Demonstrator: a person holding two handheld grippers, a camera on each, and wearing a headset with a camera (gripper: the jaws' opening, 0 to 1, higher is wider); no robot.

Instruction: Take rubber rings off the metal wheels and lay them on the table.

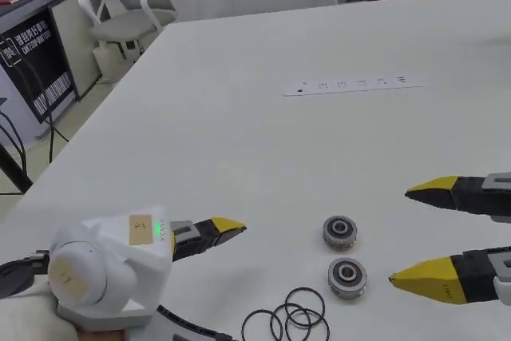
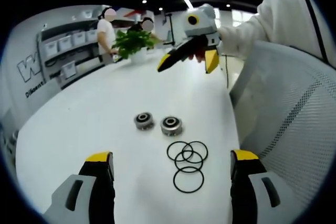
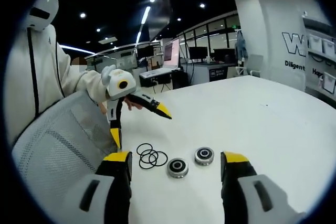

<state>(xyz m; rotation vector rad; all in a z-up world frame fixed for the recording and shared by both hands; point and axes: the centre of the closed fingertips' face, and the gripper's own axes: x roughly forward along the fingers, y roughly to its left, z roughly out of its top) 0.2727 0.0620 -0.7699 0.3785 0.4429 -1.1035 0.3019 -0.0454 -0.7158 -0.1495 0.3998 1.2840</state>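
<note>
- White counter point(image 1: 263, 141) carried everything; the task things sat near its front edge, between the two claws.
- Right claw point(image 1: 403, 235) was spread wide and empty, beside the wheels and touching neither.
- Left claw point(image 3: 142, 129) was also apart, held nothing, and hovered above the counter near the rings.
- Far wheel point(image 1: 340, 230) and near wheel point(image 1: 347, 275), both metal, lay flat, close but apart. Likely hard, smooth and prone to skid, so pinch across the rim. Couldn't tell if any ring was on them.
- Loose rubber rings point(image 1: 291, 319), about four, lay clustered just beside the near wheel. Probably light, floppy and stretchy, so hook an edge with one tip.
</note>
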